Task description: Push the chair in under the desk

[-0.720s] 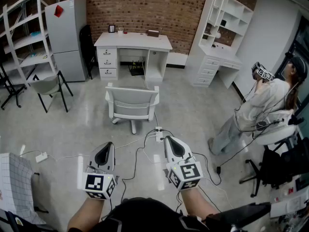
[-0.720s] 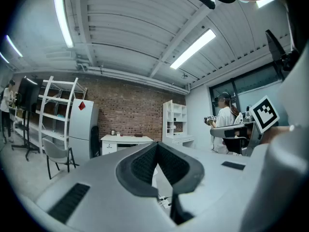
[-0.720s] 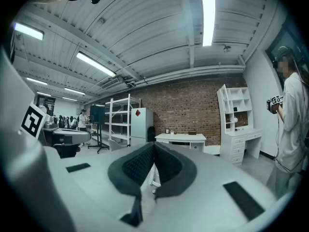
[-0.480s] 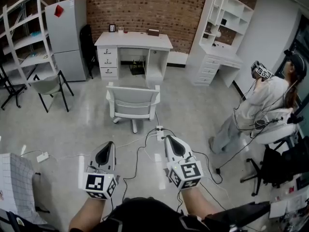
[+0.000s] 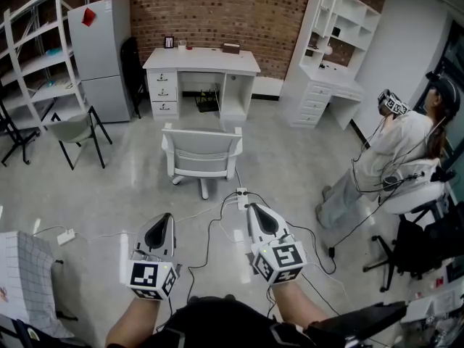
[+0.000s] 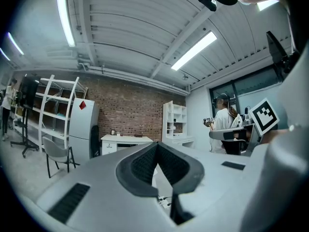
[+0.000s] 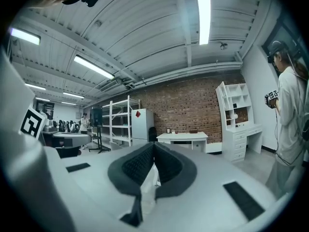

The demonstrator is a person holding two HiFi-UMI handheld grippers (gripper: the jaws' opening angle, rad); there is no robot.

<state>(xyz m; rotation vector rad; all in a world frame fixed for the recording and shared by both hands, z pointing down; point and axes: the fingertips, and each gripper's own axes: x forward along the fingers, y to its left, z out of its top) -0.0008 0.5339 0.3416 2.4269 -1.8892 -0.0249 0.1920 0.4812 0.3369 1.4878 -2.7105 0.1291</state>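
My left tool (image 5: 160, 222) and right tool (image 5: 256, 212) are both clenched with nothing between the jaws. I hold them level, side by side, pointing toward the far brick wall. The white chair (image 5: 201, 153) stands on the floor (image 5: 109, 187) with its back facing me, on the near side of the white table (image 5: 201, 61), not tucked under it. Both tools are well apart from the chair. A power strip (image 5: 241, 198) lies between the chair and my right tool.
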